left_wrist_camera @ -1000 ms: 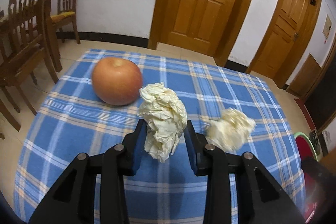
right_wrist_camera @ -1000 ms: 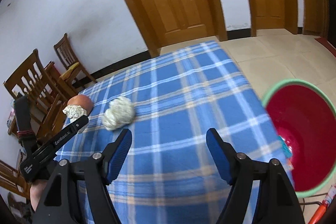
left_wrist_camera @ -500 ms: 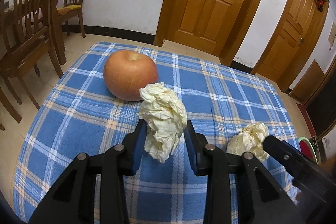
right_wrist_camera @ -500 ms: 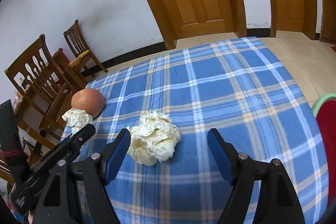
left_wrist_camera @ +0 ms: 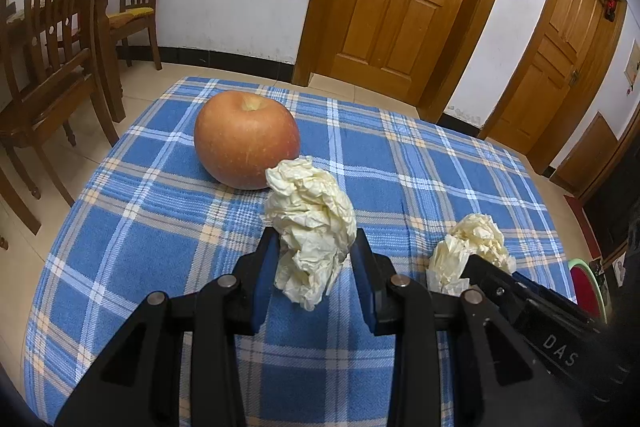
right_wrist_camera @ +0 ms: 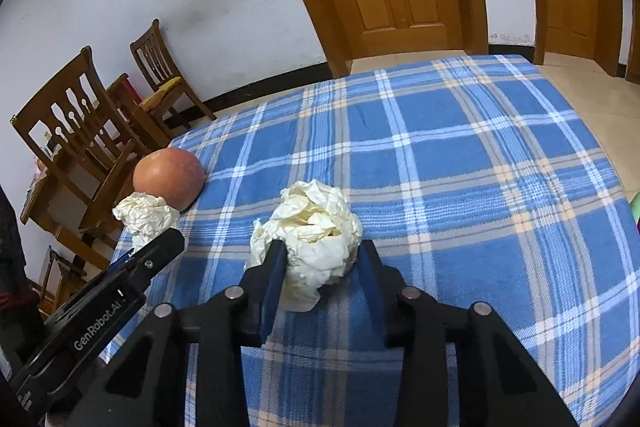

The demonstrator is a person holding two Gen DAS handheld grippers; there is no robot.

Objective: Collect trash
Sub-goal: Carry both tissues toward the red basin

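Your left gripper (left_wrist_camera: pixel 314 259) pinches one crumpled cream paper ball (left_wrist_camera: pixel 310 227) at 5 o'clock from the round orange apple (left_wrist_camera: pixel 247 139), your right gripper (right_wrist_camera: pixel 320 267) squeezes the other crumpled paper ball (right_wrist_camera: pixel 316 231) at mid-table, and either soft ball could slip out if you loosen your squeeze.

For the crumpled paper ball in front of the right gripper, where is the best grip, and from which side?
Across its middle, from the near side, as the right gripper sits now. The second paper ball is an irregular soft wad on the tablecloth, so fingers either side should compress it evenly.
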